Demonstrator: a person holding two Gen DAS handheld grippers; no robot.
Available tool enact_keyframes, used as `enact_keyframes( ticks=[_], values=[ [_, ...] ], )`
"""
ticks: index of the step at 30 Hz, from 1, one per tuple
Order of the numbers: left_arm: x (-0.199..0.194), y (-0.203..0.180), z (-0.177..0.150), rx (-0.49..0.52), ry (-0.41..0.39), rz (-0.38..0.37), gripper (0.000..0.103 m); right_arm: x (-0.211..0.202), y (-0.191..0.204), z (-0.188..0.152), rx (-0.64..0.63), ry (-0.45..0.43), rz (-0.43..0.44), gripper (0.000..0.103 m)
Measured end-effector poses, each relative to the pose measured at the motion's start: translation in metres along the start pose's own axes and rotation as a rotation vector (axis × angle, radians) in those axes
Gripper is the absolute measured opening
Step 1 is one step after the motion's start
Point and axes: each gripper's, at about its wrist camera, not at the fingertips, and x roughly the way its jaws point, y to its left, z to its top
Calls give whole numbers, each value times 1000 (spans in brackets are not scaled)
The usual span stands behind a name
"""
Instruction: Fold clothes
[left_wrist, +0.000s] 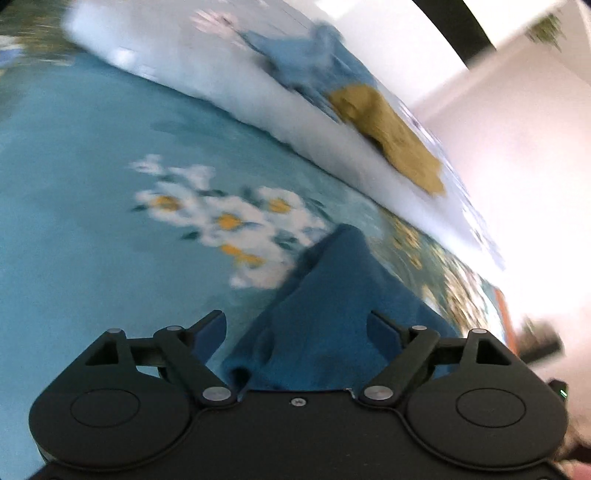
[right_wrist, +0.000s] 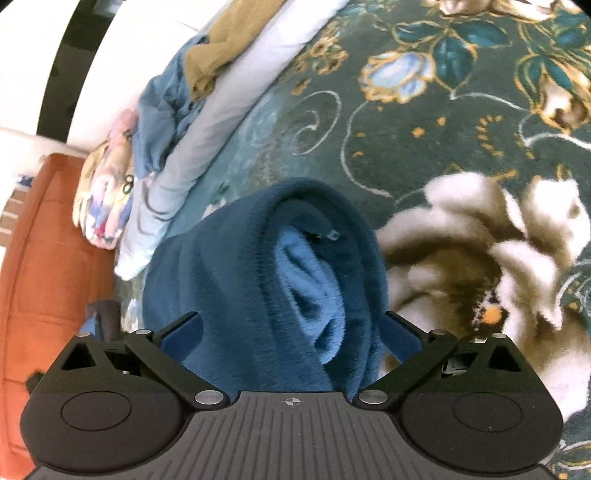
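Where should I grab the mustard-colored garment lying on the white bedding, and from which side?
Take the mustard garment at its loose lower edge, where the fabric bunches against the light blue garment. Come from the carpet side, over the white bedding; that edge looks raised and wrinkled, so a hand-held gripper could probably pinch it without catching the bedding.

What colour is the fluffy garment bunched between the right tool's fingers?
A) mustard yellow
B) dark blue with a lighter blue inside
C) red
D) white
B: in the right wrist view the fleece garment between the right tool fingers is dark blue, with lighter blue lining showing.
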Motion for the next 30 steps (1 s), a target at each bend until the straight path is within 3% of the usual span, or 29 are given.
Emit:
enact_keyframes(
  ticks=[5,10,12,17,23,30],
  values=[
    [44,7,26,93,167,-59,83,8,-8,-4,50,-8,11,103],
    [69,17,33,67,273,-201,83,12,-13,-3,77,-25,38,103],
    [77,19,31,74,300,-211,83,14,-15,-4,85,-28,53,103],
    [83,30,27,19,303,-243,84,18,-17,-1,72,-22,77,101],
    [81,27,22,35,296,-234,82,24,-17,4,60,-6,101,84],
    [72,17,13,82,249,-212,64,22,-16,12,40,26,111,65]
  ],
)
